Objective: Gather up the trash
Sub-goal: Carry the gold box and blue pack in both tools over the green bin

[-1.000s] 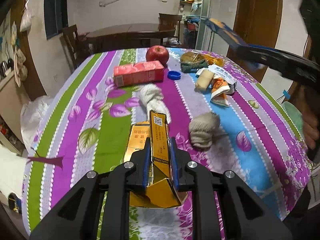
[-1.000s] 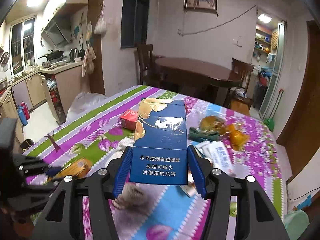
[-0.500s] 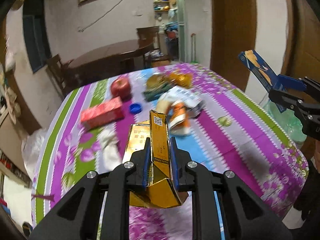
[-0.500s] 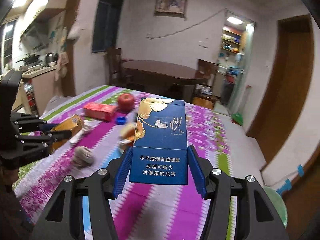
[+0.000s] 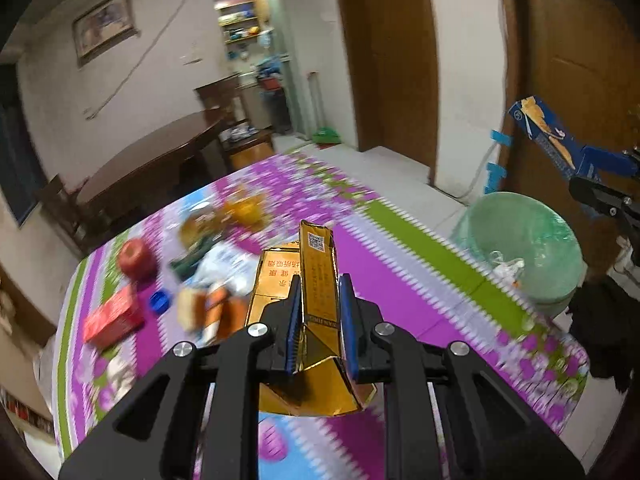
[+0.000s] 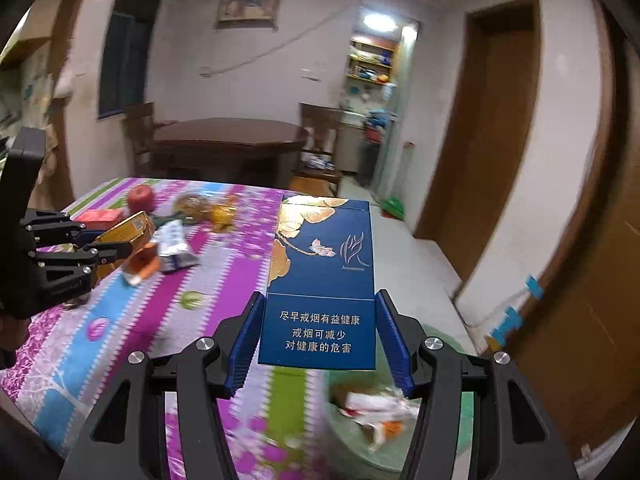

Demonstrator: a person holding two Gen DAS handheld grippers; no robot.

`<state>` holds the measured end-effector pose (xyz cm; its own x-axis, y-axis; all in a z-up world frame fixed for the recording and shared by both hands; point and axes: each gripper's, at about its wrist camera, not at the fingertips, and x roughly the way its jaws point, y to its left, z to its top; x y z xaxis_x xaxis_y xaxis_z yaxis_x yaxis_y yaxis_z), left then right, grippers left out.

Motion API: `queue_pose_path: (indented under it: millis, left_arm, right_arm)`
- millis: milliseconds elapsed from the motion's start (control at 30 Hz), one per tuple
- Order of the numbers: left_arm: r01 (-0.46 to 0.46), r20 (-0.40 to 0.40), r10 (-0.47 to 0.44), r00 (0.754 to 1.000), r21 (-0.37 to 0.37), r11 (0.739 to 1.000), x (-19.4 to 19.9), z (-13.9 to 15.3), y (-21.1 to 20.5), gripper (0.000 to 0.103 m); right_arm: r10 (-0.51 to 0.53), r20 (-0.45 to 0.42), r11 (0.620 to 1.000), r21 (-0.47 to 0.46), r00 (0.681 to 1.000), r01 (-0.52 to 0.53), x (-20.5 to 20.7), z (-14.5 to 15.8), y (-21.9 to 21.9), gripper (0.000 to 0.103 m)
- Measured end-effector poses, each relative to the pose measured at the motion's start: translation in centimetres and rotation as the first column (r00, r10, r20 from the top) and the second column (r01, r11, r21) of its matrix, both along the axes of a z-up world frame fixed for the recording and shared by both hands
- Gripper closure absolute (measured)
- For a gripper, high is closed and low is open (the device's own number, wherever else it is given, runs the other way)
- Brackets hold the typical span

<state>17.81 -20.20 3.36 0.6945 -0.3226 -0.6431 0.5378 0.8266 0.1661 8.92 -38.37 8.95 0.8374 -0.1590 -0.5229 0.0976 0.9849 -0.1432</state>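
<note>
Left gripper [image 5: 319,320]: jaws clamped on a crushed gold box [image 5: 316,276].
Right gripper [image 6: 320,338]: jaws gripping a blue box [image 6: 320,280].
Green bin [image 6: 400,444]: partly hidden behind it.
Desk [image 5: 400,264]: litter blurred.

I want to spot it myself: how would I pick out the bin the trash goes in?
Start at the table with the purple flowered cloth. Off its edge, near the brown door, stands a pale green bin, round, plastic-lined, with scraps inside, the only one there.

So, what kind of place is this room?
Most likely a home dining room: a dark wooden dining table with chairs, a second table under a flowered tablecloth, and a framed picture on the wall.
</note>
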Motion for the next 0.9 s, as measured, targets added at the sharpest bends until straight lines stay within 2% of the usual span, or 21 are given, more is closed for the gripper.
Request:
queue_pose_path:
  millis: [167, 333, 500, 633, 733, 767, 900]
  left_arm:
    - [0.099, 0.001, -0.099, 0.995, 0.025, 0.995, 0.3, -0.2, -6.5, 0.086]
    - [0.173, -0.005, -0.173, 0.985, 0.044, 0.984, 0.6, -0.6, -12.1, 0.086]
    - [0.239, -0.031, -0.237, 0.971, 0.058, 0.969, 0.8, -1.4, -16.3, 0.086]
    - [0.305, -0.086, -0.298, 0.951, 0.069, 0.95, 1.4, -2.1, -19.8, 0.086]
    - [0.368, -0.156, -0.356, 0.922, 0.058, 0.928, 1.9, -2.8, -21.9, 0.086]
    - [0.4, -0.196, -0.385, 0.902, 0.044, 0.915, 2.2, -3.2, -22.7, 0.086]
    - [0.467, -0.277, -0.446, 0.851, 0.013, 0.884, 3.0, -4.2, -24.7, 0.086]
  right_arm:
    - [-0.098, -0.034, 0.994, 0.043, 0.995, 0.099, -1.1, 0.2, -4.9, 0.046]
    - [-0.199, -0.085, 0.977, 0.057, 0.976, 0.204, -1.9, -0.2, -9.8, 0.046]
    - [-0.278, -0.163, 0.951, 0.095, 0.947, 0.295, -2.3, -1.3, -14.3, 0.046]
    - [-0.308, -0.251, 0.926, 0.141, 0.918, 0.349, -2.0, -3.1, -17.5, 0.046]
    - [-0.309, -0.314, 0.909, 0.18, 0.898, 0.376, -1.4, -4.7, -19.1, 0.046]
    - [-0.308, -0.332, 0.903, 0.192, 0.892, 0.384, -1.3, -5.3, -19.5, 0.046]
    - [-0.296, -0.402, 0.88, 0.238, 0.867, 0.411, -0.5, -7.4, -20.4, 0.046]
